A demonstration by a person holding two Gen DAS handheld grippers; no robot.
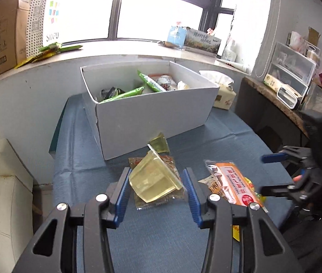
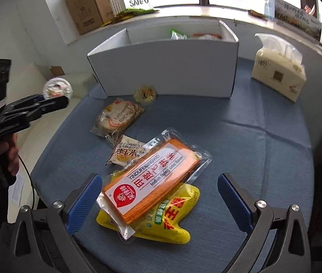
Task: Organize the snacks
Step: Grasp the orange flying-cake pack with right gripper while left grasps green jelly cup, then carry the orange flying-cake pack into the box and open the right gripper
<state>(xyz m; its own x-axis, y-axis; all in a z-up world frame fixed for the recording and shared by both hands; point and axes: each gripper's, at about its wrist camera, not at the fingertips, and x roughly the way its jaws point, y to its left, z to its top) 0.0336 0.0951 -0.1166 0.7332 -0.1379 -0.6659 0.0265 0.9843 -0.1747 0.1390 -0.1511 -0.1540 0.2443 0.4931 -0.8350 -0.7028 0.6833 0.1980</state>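
two grippers before the white cardboard box [image 1: 151, 116]: left gripper [image 1: 157, 190] clamps a translucent yellow jelly cup [image 1: 154, 178]; right gripper [image 2: 158, 201] gapes wide, empty, over an orange cake packet [image 2: 154, 179].

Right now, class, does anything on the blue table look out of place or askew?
Yes. A small jelly cup lies tipped on its side against the white box, outside it. The Indian flying cake packet sprawls crookedly across a yellow pouch. Nothing looks spilled or torn.
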